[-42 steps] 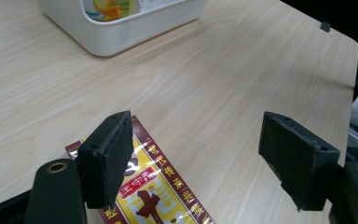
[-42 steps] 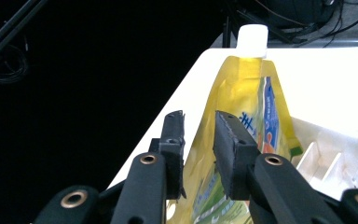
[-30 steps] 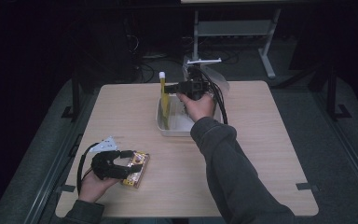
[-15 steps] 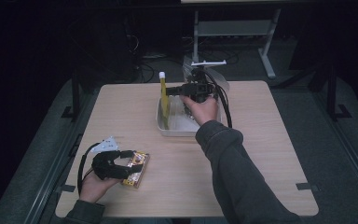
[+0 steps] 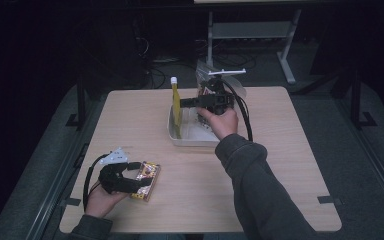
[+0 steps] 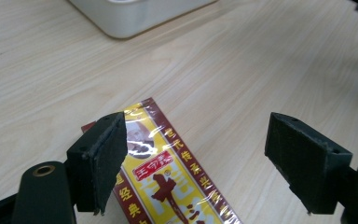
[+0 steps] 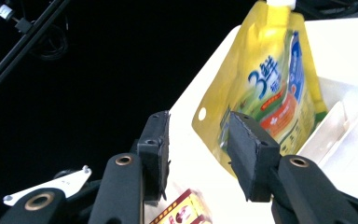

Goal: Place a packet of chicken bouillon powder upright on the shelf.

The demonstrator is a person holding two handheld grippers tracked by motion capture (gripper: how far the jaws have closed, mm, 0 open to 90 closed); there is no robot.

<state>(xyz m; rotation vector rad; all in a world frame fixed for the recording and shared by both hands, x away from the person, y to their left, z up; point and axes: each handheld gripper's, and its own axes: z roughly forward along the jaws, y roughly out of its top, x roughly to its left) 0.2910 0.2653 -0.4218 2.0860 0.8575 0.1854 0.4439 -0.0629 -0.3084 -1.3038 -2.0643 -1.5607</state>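
So that I can grab it next, my left gripper (image 6: 193,158) waits wide open over the snack pack (image 6: 172,179) lying flat near me, while my right gripper (image 7: 196,140), open, sits beside the yellow pouch (image 7: 265,88) standing in the white tray (image 5: 192,140).

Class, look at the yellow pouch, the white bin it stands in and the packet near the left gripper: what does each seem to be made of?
Yellow pouch: flexible glossy printed plastic film, judging by its sealed edges, punched hole and white cap.
White bin: probably moulded plastic, smooth and matte with rounded corners.
Packet: printed red-and-yellow pack, likely card, in clear shiny film that shows glare streaks.
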